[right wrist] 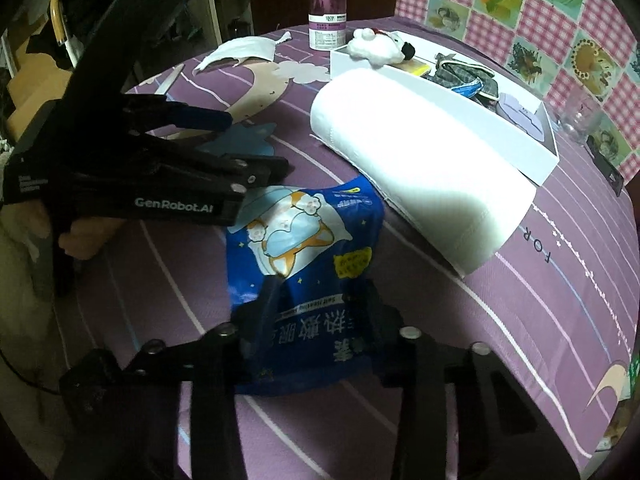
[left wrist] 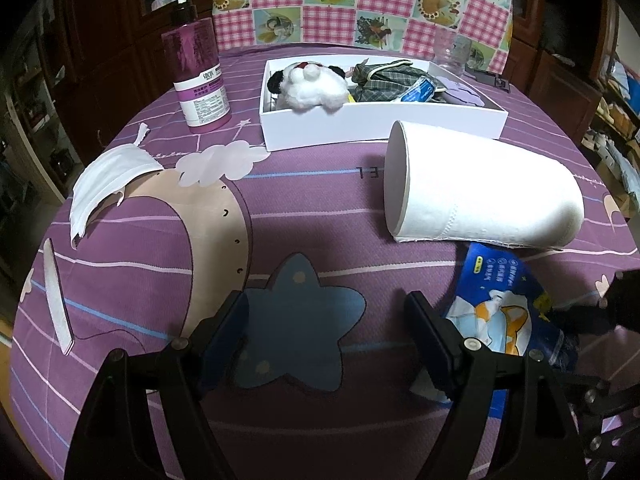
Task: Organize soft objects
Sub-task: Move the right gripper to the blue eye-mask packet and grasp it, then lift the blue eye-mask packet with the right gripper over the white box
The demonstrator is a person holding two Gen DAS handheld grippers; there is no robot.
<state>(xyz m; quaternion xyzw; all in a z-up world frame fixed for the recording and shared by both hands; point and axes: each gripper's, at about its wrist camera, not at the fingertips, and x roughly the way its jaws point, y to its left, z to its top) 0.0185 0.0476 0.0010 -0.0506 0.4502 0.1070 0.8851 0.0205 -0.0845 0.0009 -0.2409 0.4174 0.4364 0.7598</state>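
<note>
Lying flat, blue packet [right wrist: 304, 248], long axis toward right gripper [right wrist: 316, 300].

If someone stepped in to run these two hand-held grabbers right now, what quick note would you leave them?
Left gripper: open, empty, over the tablecloth.
Right gripper: jaws around the blue packet, which lies on the cloth.
White box: already holds the plush toy, plaid cloth and more.
Left out: blue packet, paper roll, white face mask.
The pump bottle stands beside the box.
</note>
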